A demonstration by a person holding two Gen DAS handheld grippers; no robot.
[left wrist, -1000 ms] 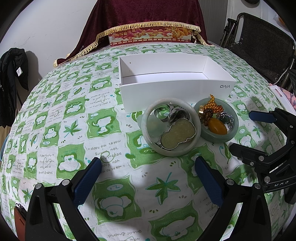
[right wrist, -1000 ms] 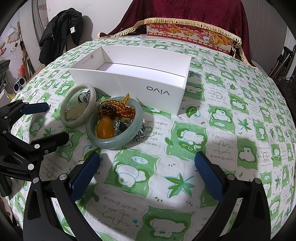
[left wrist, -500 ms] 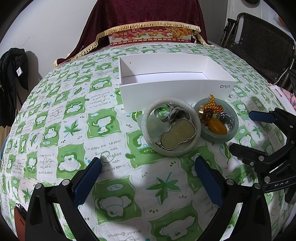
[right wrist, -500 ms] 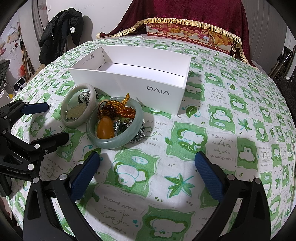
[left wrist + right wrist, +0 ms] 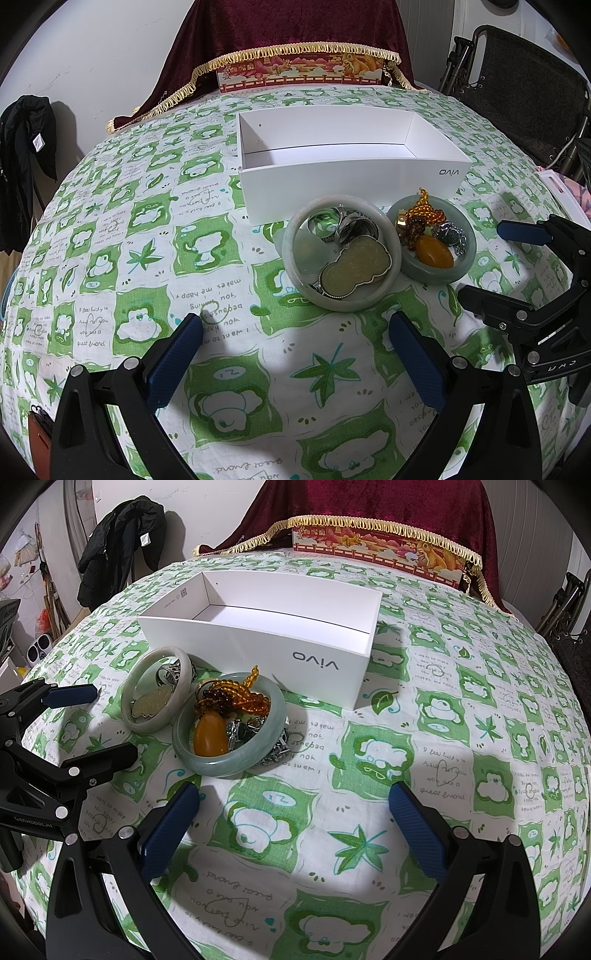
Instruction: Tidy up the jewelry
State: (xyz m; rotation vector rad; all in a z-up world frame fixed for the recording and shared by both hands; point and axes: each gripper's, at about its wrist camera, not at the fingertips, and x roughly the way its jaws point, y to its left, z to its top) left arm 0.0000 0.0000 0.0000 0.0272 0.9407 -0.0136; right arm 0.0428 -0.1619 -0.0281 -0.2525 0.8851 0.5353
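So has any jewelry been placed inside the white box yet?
No, the white box shows only its bare floor, while the rings, beads and pendants all sit inside the two jade bangles in front of it.

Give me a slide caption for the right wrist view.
Open right gripper faces two jade bangles holding jewelry beside an empty white box.

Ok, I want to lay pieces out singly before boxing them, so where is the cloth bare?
The tablecloth lies bare right of the white box and near both grippers. The box looks empty. It is crowded in front of the box, where the pale bangle and green bangle sit close together, heaped with jewelry.
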